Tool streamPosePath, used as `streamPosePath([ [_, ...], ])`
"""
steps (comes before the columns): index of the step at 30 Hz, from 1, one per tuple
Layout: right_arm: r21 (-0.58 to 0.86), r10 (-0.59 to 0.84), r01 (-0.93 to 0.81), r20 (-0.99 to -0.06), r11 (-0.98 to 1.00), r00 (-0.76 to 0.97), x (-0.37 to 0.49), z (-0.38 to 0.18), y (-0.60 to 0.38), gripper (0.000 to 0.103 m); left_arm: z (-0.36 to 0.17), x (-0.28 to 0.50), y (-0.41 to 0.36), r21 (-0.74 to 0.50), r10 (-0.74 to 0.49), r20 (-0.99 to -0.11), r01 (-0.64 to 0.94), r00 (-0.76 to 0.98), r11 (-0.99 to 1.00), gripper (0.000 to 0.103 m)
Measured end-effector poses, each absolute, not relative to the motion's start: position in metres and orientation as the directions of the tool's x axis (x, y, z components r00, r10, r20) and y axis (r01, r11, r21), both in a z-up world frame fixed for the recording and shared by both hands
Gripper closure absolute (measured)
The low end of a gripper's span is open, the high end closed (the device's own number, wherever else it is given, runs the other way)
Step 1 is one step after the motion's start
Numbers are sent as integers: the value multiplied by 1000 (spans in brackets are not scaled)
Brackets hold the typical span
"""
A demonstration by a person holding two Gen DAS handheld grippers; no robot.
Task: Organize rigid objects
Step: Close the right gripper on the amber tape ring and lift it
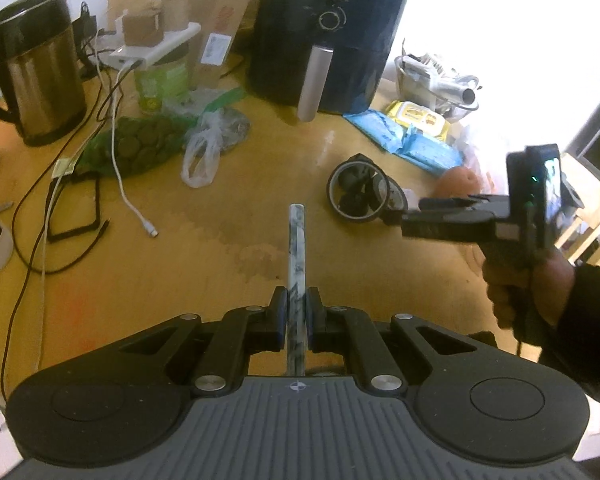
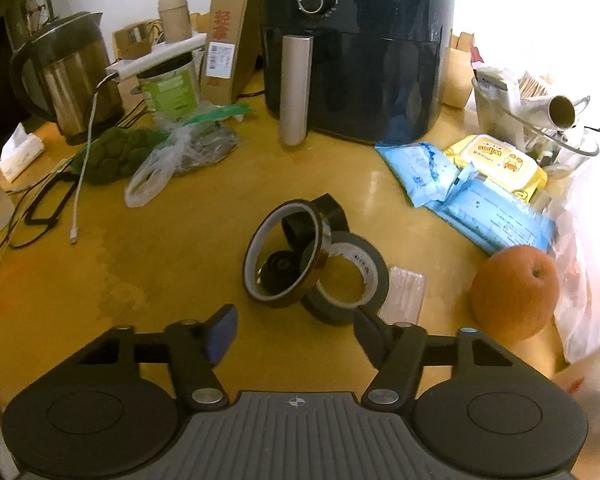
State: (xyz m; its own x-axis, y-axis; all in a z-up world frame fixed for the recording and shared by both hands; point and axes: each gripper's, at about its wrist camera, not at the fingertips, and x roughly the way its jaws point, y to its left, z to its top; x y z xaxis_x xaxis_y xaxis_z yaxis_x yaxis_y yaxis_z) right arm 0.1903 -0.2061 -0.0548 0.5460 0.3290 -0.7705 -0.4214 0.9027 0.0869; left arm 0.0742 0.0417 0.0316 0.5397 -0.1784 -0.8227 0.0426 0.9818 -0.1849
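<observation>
Marbled strip [image 1: 296, 264], perhaps a ruler, pinched in left jaws; right jaws spread near tape rolls [image 2: 316, 268].

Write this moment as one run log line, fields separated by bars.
left tool: shut on marbled bar | right tool: open, empty | ahead of right: tape rolls | surface: table

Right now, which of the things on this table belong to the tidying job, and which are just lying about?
In the job:
- marbled flat piece, clamped in the left hand-held gripper
- tape rolls, just ahead of the right hand-held gripper, jaws open and empty

Lying about:
- air fryer
- kettle
- wipes packs
- orange fruit
- cables
</observation>
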Motion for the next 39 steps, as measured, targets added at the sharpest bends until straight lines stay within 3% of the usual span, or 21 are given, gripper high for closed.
streamPosePath([
  [11,60,284,-366,-749,929,598,215,-67,-199,62,30,58,56,-196,-153,-826,-22,542,980,93],
  [15,87,296,-354,-748,931,594,223,-69,-198,65,29,53,60,-197,-142,-827,-44,544,979,93],
  [23,160,313,-300,-753,940,580,235,-75,-202,90,30,45,62,-196,-130,-829,-65,544,978,93],
  [39,269,401,-307,-734,913,548,215,-52,-220,90,30,45,50,-194,-153,-821,-16,550,981,93],
])
